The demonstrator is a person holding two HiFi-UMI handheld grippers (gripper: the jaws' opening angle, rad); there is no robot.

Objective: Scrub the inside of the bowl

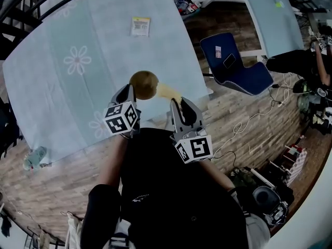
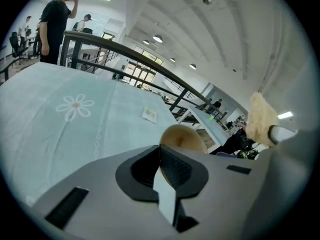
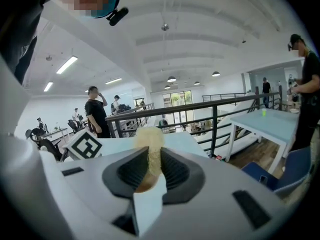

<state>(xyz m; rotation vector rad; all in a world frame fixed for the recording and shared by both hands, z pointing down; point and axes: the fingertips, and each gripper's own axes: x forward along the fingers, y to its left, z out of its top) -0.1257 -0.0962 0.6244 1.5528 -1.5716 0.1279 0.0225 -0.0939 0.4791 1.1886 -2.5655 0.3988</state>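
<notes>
Packet (image 1: 140, 26) on flower-patterned table (image 1: 57, 95)

Golden-brown bowl (image 1: 143, 84) is showing at the grey left tongs (image 1: 128, 91), pale yellow sponge (image 1: 168, 91) at the right tongs (image 1: 179, 106); beyond, pale blue counter (image 1: 57, 92) is displaying white daisies.

Open-plan office or lab floor, up on a mezzanine.

A high white ceiling (image 3: 200, 29) with strip lights (image 3: 66, 64) runs over a black railing (image 3: 214, 129) at the edge of the level. The table (image 1: 78, 97) here and another table (image 3: 267, 118) nearby both wear pale blue cloths. They stand on a wood-plank floor (image 1: 238, 22) beside a blue chair (image 1: 236, 66) and loose white cables (image 1: 252, 117). People (image 2: 54, 24) stand about near desks further back.
</notes>
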